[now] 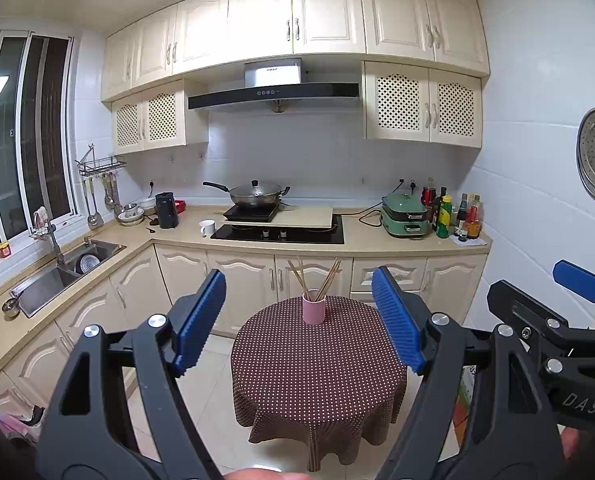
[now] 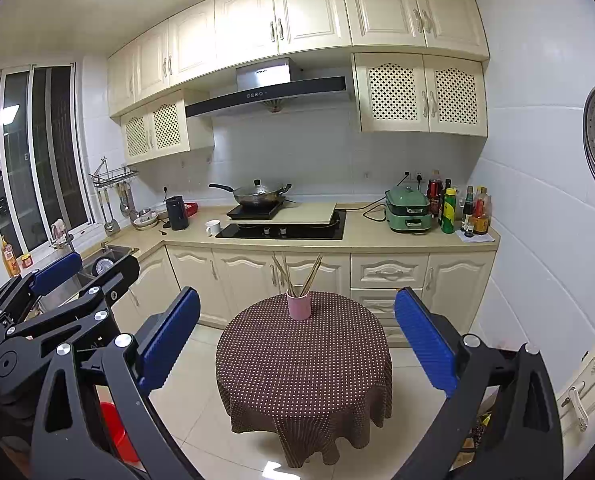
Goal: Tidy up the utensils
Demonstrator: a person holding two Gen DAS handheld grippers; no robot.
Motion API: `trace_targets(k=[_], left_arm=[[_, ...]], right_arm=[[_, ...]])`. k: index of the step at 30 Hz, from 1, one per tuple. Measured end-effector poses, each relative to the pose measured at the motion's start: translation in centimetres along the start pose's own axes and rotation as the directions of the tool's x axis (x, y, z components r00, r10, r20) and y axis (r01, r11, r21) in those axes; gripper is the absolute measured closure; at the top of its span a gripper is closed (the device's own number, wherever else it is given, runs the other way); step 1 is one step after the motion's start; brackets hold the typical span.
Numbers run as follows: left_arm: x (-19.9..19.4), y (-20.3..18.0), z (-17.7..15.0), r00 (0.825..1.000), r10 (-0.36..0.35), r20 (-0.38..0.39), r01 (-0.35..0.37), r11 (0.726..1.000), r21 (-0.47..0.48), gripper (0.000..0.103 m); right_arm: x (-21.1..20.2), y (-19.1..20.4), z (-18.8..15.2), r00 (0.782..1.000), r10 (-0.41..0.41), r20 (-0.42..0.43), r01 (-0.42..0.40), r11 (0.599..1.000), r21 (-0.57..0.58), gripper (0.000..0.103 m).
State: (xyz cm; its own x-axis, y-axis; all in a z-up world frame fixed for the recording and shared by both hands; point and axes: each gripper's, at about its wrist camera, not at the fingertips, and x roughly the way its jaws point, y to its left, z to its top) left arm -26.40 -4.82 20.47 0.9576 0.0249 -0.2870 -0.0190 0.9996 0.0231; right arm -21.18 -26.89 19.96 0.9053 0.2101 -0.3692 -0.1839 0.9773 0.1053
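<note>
Pink cup with chopsticks sole obstacle on table.

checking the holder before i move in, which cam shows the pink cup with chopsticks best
The left wrist view: the pink cup sits almost centred between the open left tongs, and both splayed bundles of chopsticks read clearly. The right wrist view shows the same cup on the dotted tablecloth, slightly left of centre and a little smaller.
</note>
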Motion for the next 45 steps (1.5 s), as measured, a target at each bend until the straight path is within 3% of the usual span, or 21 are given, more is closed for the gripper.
trace_targets(k=[45], left_arm=[[2.5, -0.7, 0.1, 1.000, 0.010, -0.022, -0.010, 1.000, -0.019, 0.026]], right_arm=[[1.7, 0.0, 0.1, 1.000, 0.013, -0.004, -0.013, 1.000, 0.016, 0.009]])
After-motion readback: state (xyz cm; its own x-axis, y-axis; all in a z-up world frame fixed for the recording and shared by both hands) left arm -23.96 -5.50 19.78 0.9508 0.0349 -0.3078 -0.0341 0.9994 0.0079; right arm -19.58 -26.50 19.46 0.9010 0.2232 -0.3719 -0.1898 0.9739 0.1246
